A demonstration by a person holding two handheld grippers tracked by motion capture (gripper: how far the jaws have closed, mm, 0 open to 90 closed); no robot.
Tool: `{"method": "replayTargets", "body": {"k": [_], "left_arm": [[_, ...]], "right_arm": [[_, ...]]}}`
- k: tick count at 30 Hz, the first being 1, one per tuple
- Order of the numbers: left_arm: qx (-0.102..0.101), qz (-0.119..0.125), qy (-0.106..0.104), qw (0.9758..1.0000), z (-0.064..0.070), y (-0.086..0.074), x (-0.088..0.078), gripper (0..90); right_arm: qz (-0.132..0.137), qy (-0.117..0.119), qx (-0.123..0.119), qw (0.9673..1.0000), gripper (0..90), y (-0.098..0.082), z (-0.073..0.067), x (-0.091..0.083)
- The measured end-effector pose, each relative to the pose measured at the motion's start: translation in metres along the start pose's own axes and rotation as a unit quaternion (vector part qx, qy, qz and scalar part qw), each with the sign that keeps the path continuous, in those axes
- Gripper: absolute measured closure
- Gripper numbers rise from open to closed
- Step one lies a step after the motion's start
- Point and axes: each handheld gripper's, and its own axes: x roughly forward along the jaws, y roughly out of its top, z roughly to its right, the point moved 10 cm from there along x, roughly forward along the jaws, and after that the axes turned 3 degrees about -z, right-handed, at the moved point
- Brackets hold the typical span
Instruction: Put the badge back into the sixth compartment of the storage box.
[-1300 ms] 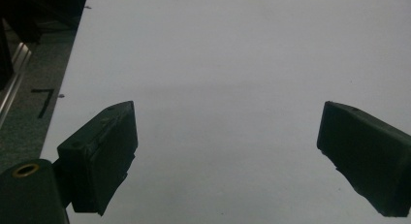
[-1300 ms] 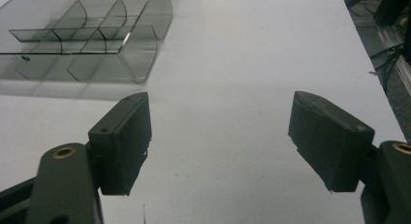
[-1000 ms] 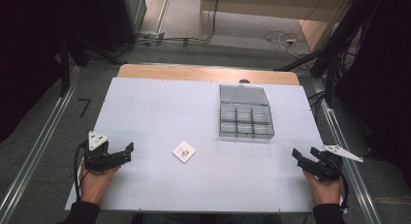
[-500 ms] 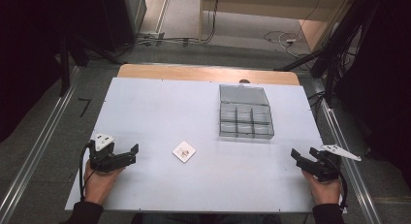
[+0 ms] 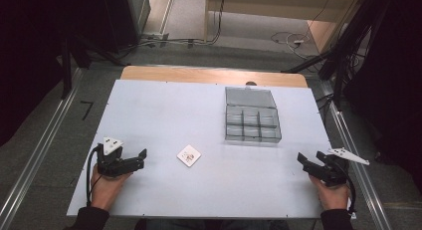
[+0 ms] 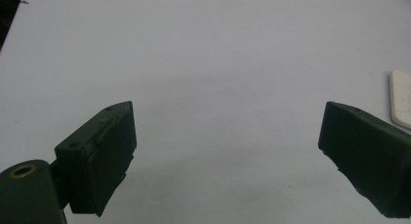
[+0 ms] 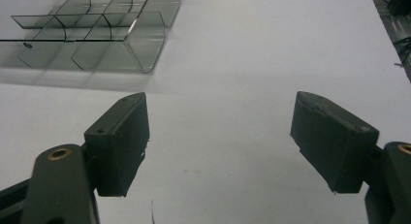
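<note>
**Both grippers low at the bench's near corners, jaws apart, nothing held**

We see the left gripper over the near left part of the white bench, held in a hand that comes in across the near edge. Its jaws stand wide apart with bare bench between them, and they point toward the small white card. That card lies flat, a little toward the near edge from mid-bench, turned cornerwise, with a faint printed mark on its face. It sits near the left gripper but apart from it. In the left gripper view one edge of the card shows just beyond one jaw.

The right gripper rests by the near right corner, its jaws also open and empty, held by the other hand.

A clear plastic compartment box stands right of centre toward the far edge, lid laid back. In the right gripper view the box sits beyond the jaws, well apart from them.
</note>
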Motion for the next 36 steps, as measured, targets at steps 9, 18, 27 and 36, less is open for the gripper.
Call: {"method": "replayTargets", "body": {"k": [9,18,27,36], "left_arm": [[0.010,-0.002,-0.007,0.9999,0.011,0.001,0.004,7.3],[0.010,-0.001,-0.011,0.9999,0.017,0.003,0.006,7.3],[0.014,-0.002,-0.014,0.9998,0.021,0.003,0.008,7.3],[0.019,-0.005,-0.019,0.9996,0.027,0.004,0.010,7.3]], "right_arm": [[0.001,-0.002,0.000,1.0000,20.1,0.000,0.000,0.000],[0.001,-0.001,-0.002,1.0000,20.1,0.000,0.000,0.000],[0.002,-0.003,-0.001,1.0000,20.1,0.001,0.000,0.000],[0.003,-0.002,0.000,1.0000,20.1,0.001,-0.001,0.000]]}}
